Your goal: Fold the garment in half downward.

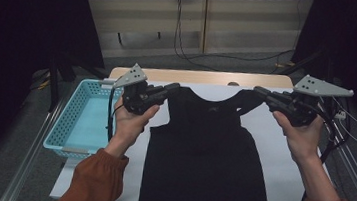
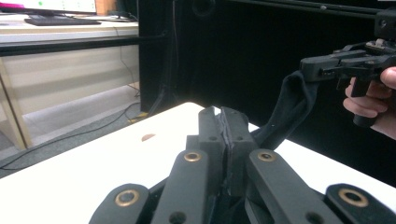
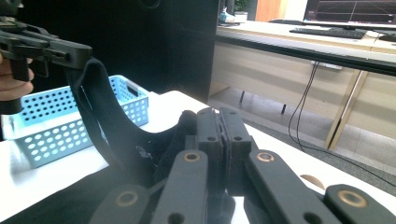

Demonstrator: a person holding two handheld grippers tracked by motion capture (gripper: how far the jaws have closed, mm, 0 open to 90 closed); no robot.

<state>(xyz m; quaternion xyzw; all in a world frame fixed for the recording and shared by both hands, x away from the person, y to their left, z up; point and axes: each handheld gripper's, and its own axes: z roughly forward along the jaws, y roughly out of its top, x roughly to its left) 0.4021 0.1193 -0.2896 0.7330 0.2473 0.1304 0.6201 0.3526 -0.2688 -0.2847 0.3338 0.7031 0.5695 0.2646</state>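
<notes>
Both grippers are clenched on the shoulder straps of a black sleeveless fabric top (image 1: 208, 154): left gripper (image 1: 174, 88) on its left strap, right gripper (image 1: 259, 92) on the other, straps lifted off the white table (image 1: 271, 155) while the body lies flat, hem toward the person. Looks like the spread-out or start-of-fold step. Next move probably needs both straps carried together at even height, keeping the cloth taut and off the light blue perforated plastic basket (image 1: 71, 119) at the left.
</notes>
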